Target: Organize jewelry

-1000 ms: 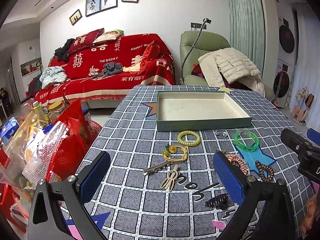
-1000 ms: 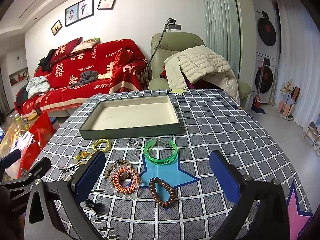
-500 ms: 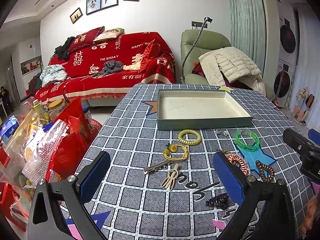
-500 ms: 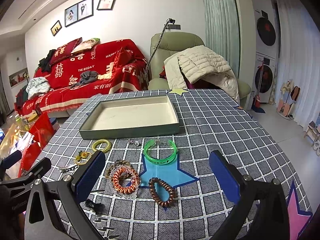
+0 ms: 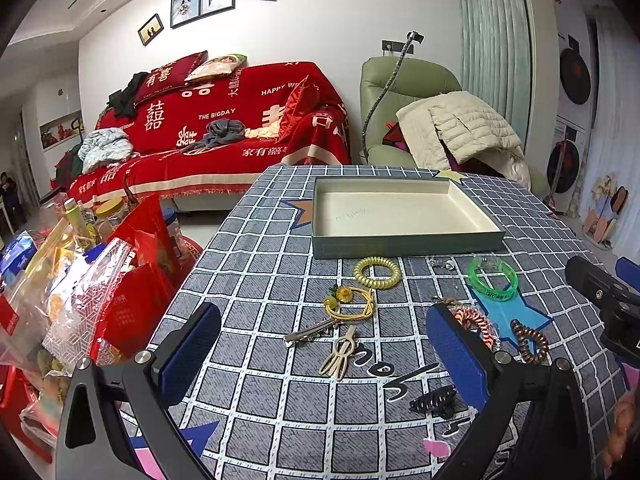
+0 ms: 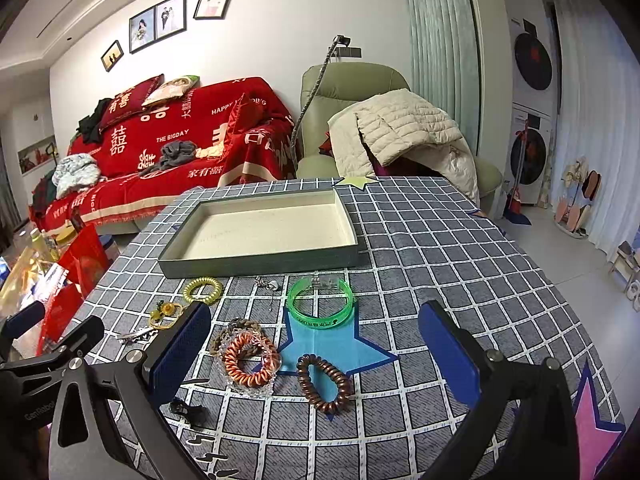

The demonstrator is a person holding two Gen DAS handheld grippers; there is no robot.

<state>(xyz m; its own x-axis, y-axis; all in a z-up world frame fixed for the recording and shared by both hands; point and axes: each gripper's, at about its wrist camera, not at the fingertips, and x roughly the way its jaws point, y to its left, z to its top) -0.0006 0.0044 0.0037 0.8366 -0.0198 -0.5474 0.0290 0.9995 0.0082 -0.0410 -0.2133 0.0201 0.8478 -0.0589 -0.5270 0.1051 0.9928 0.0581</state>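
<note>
An empty grey-green tray (image 5: 404,246) (image 6: 260,260) sits on the checked tablecloth. In front of it lie a yellow coil tie (image 5: 376,272) (image 6: 202,289), a flower hair tie (image 5: 352,303), a metal clip (image 5: 310,331), a beige clip (image 5: 340,354), a black claw clip (image 5: 434,400), a green bangle (image 5: 493,279) (image 6: 321,305), an orange braided bracelet (image 6: 250,364) and a brown coil tie (image 6: 325,382). My left gripper (image 5: 324,354) is open above the clips. My right gripper (image 6: 314,354) is open above the bracelets.
Red and clear snack bags (image 5: 80,292) crowd the floor left of the table. A red sofa (image 5: 224,128) and a green armchair with a white jacket (image 5: 452,132) stand behind it. A small silver trinket (image 6: 269,283) lies by the tray.
The left wrist view has shifted slightly, so the tray and items sit a little lower. The right gripper has not moved. Both stay open.
</note>
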